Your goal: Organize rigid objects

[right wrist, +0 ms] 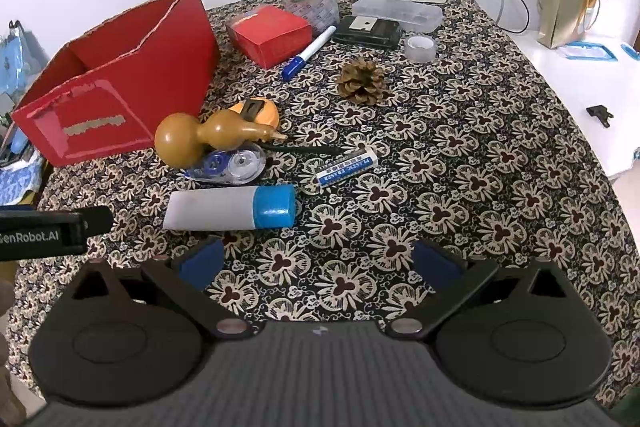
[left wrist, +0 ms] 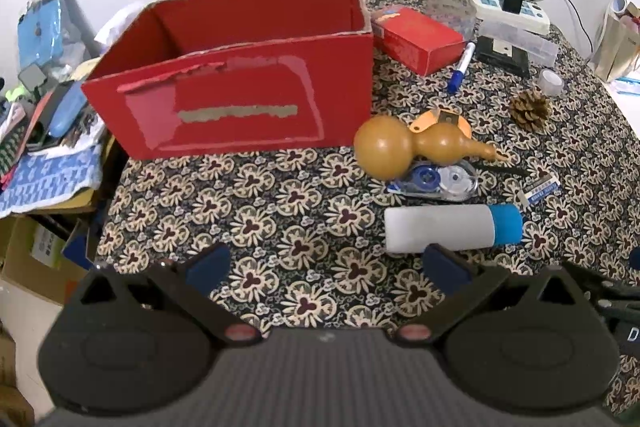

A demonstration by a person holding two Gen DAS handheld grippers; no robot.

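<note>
Left wrist view: my left tongs gape wide, holding nothing, and so do my right tongs. The gourd half hides an orange thing and the correction tape. The red box sits far left on the worktop; can't see inside.

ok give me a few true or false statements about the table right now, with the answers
1. The big red box stands open at the top. True.
2. The gourd is inside the big red box. False: it lies on the tablecloth beside it.
3. The left gripper holds the white tube. False: it is open, and the white tube with blue cap lies on the cloth.
4. The right gripper is open and empty. True.
5. The pine cone lies apart from the marker. True.
</note>
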